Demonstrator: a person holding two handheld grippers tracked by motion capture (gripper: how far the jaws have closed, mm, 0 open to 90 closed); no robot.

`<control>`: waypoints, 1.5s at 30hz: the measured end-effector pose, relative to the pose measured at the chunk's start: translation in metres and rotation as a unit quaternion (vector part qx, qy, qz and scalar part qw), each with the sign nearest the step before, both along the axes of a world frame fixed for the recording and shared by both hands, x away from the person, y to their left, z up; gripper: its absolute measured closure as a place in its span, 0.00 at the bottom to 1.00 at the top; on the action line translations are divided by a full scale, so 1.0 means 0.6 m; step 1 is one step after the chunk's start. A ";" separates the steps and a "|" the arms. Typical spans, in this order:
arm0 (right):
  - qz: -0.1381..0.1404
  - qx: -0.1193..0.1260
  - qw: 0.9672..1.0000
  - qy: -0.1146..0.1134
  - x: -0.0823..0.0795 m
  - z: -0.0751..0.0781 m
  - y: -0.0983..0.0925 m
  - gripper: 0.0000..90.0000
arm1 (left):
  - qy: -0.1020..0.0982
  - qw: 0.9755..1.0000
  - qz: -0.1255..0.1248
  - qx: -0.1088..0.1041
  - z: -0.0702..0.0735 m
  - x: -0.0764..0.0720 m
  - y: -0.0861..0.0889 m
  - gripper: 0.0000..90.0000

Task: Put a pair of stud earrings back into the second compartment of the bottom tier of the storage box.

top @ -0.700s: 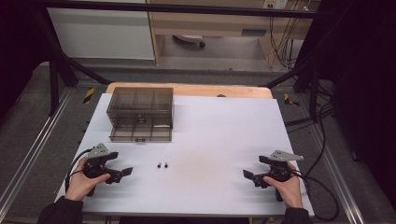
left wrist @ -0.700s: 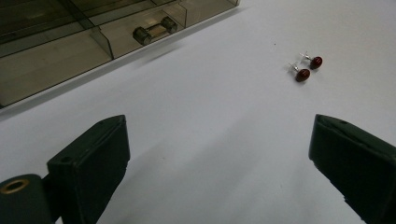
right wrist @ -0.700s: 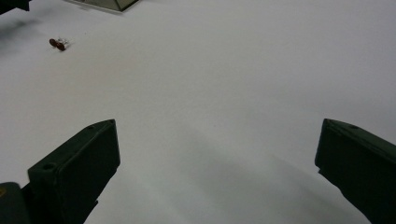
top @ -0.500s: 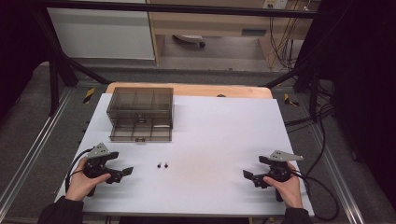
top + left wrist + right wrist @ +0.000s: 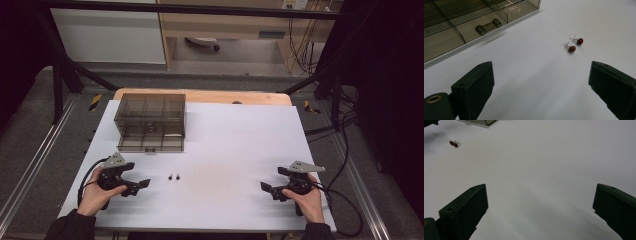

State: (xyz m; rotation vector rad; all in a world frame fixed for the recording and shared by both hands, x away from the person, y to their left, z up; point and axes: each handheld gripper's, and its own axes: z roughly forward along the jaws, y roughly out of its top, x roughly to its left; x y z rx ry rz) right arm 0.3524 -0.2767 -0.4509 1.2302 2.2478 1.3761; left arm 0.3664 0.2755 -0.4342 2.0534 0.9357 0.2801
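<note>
- Left tool [image 5: 141, 184], lower left of the high view: jaws stood wide apart with nothing between them, resting low over the white counter [image 5: 235, 145] and aimed toward the frame's centre.
- Right tool [image 5: 266, 188], lower right of the high view: jaws likewise spread and empty, well apart from every object.
- Pair of earrings [image 5: 574, 45], dark red beads on short silver posts: lying side by side, almost touching, in the upper right of the left gripper view, ahead of the left tool; in the high view they sat low and left of centre [image 5: 174, 177], near that tool.
- Smoky transparent drawer box [image 5: 151, 121], upper left of the counter: its lowest drawer carried a small bar handle [image 5: 488, 26].
- Judgement on the step: the left tool seemed best placed to take one earring. A good grasp would call for centring a single bead between the jaws, coming down nearly to the counter, and closing gently so the small round bead does not roll or skip away.
- Surroundings: plain matte counter on a wooden board, grey floor, dark frame bars, and cables at the upper right.
</note>
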 end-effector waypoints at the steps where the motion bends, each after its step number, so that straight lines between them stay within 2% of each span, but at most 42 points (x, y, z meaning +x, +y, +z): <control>1: 0.001 -0.001 1.000 -0.002 0.000 0.000 0.000 0.01 | 0.000 1.000 0.001 0.000 0.001 0.000 -0.003 0.07; 8: 0.002 -0.005 1.000 0.001 0.001 -0.001 0.001 0.01 | 0.004 1.000 -0.004 0.008 0.001 0.003 -0.027 0.08; 16: 0.002 -0.009 1.000 0.000 0.001 0.000 0.003 0.01 | 0.008 1.000 -0.018 0.021 0.006 0.006 -0.071 0.10; 21: 0.001 -0.009 1.000 -0.001 0.000 0.001 0.004 0.01 | 0.007 0.999 -0.022 0.035 0.007 0.011 -0.097 0.12; 25: 0.001 -0.010 1.000 -0.001 0.000 0.001 0.004 0.01 | 0.008 0.999 -0.020 0.034 0.004 0.018 -0.113 0.16; 34: 0.001 -0.010 1.000 -0.003 0.001 0.001 0.004 0.01 | 0.021 0.999 -0.009 0.036 -0.012 0.023 -0.135 0.31; 39: 0.000 -0.011 1.000 -0.001 0.000 0.001 0.004 0.01 | 0.023 0.999 -0.001 0.038 -0.017 0.024 -0.138 0.47; 45: 0.001 -0.011 1.000 -0.003 0.001 0.001 0.004 0.01 | 0.027 0.999 0.002 0.044 -0.020 0.025 -0.139 0.56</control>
